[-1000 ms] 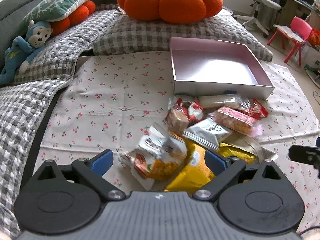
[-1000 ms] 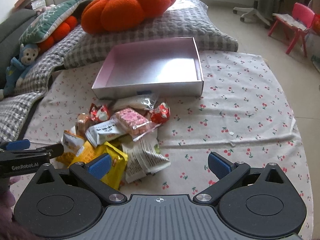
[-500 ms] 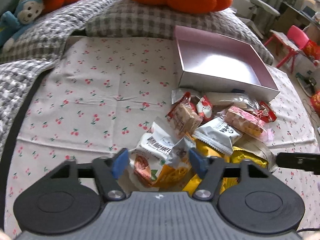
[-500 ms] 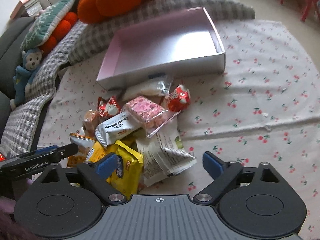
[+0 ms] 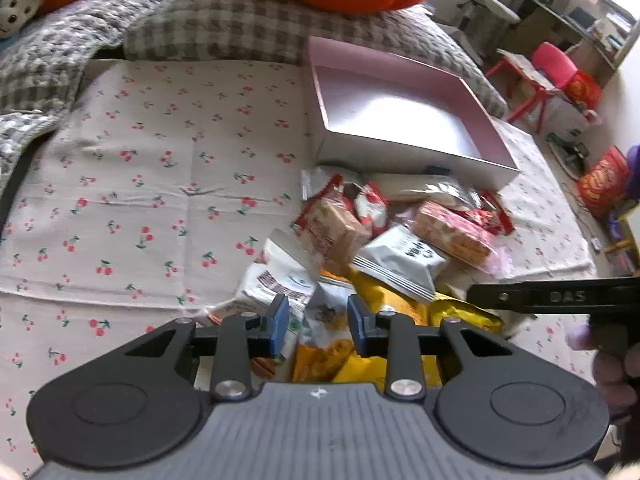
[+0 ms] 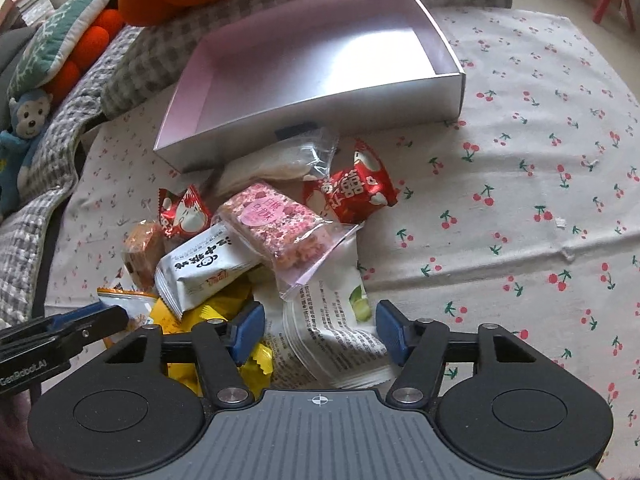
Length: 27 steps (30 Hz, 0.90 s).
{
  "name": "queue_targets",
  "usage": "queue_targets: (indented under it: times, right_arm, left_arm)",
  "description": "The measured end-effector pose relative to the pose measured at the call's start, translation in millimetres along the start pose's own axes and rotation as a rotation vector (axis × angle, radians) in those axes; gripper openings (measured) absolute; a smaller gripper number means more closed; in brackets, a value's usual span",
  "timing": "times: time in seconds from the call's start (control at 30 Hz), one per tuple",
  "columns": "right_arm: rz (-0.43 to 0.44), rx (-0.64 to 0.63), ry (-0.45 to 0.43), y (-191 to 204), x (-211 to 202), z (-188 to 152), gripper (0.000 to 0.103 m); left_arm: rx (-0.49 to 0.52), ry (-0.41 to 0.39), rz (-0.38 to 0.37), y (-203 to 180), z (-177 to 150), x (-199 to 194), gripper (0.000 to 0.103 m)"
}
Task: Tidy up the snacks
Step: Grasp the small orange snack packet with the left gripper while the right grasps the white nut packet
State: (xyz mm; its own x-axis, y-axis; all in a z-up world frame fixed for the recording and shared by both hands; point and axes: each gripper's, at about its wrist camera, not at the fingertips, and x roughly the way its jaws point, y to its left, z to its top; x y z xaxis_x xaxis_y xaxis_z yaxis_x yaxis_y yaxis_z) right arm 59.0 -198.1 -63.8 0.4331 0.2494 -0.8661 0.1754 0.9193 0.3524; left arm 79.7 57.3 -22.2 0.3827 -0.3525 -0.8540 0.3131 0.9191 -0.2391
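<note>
I have both grippers angled down over the snack pile point(image 6: 256, 248), which lies on the cherry-print cloth point(image 5: 140, 184) directly in front of the open pink box point(image 6: 320, 52); the box holds nothing yet, so sorting has not begun.

The left gripper point(image 5: 316, 318) has just been closing, and its blue pads now bracket the white-and-orange packet point(image 5: 326, 316) at the near edge of the pile. Contact looks likely, but I cannot confirm a firm clamp.

The right gripper point(image 6: 320, 328) has also been closing and straddles the white packet with green print point(image 6: 336, 320); gaps remain at both pads, so it is not yet gripped (the wrapper is flat and slippery).

Working the near edge keeps each tool clear of the other.
</note>
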Motion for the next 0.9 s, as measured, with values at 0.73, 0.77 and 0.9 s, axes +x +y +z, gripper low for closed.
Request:
queue_targets:
  times: [0.73, 0.77, 0.9]
  right_arm:
    - [-0.028, -0.026, -0.002, -6, -7, -5, 0.064]
    - [-0.024, -0.024, -0.002, -6, -6, -5, 0.065]
    - [-0.025, -0.037, 0.000, -3, -3, -7, 0.066]
  left_arm:
    - [0.059, 0.035, -0.046, -19, -10, 11, 0.016]
    - [0.062, 0.035, -0.044, -20, -10, 13, 0.015]
    - [0.071, 0.022, -0.018, -26, -12, 17, 0.014]
